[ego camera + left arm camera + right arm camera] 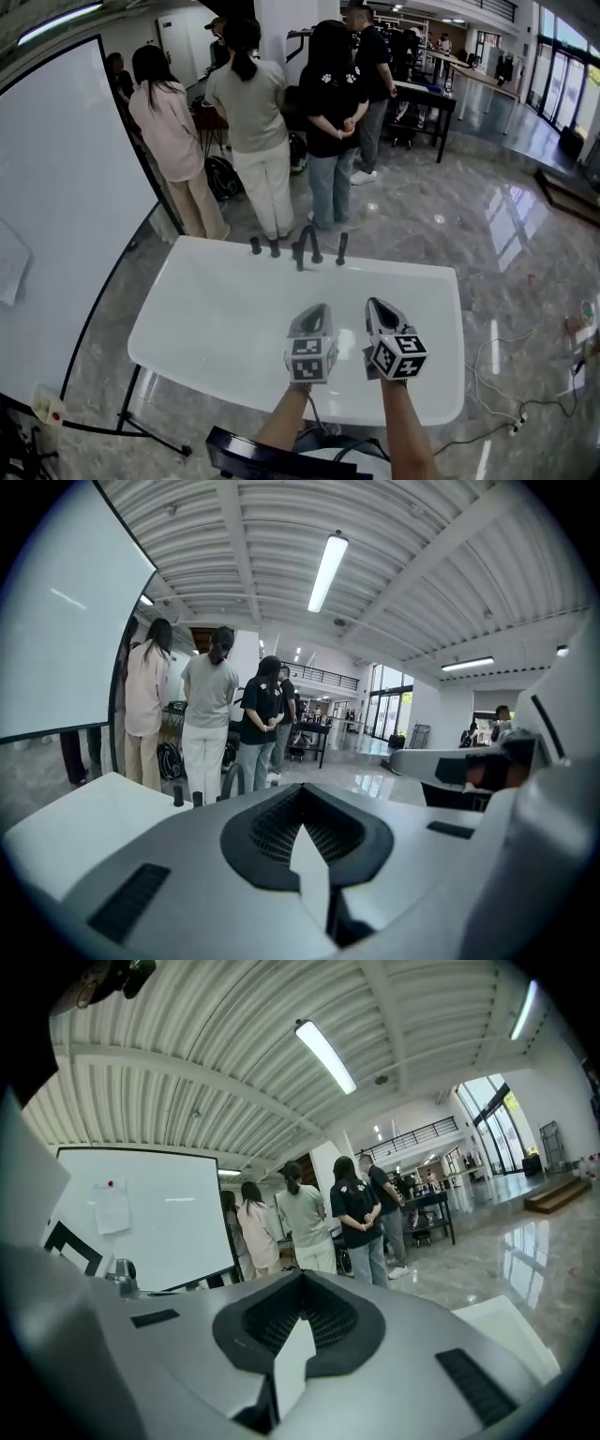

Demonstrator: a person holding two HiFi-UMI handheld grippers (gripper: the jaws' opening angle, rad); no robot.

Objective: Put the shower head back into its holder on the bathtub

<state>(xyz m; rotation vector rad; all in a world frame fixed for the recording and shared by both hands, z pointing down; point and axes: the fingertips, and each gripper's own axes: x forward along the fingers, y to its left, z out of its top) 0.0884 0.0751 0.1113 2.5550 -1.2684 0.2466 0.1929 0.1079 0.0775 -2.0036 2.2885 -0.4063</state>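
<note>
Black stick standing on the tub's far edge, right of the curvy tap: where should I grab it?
Probably its upper half, coming down from the near side with one jaw on its left and one on its right. The black stick is slim and stands upright on the far rim of the bathtub, with free space between it and the curved tap. Finer shape is too small to tell.

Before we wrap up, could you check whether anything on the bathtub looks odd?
Nothing stands out: the fittings stand upright along the far rim of the bathtub, and the left gripper and right gripper are shut and empty.
</note>
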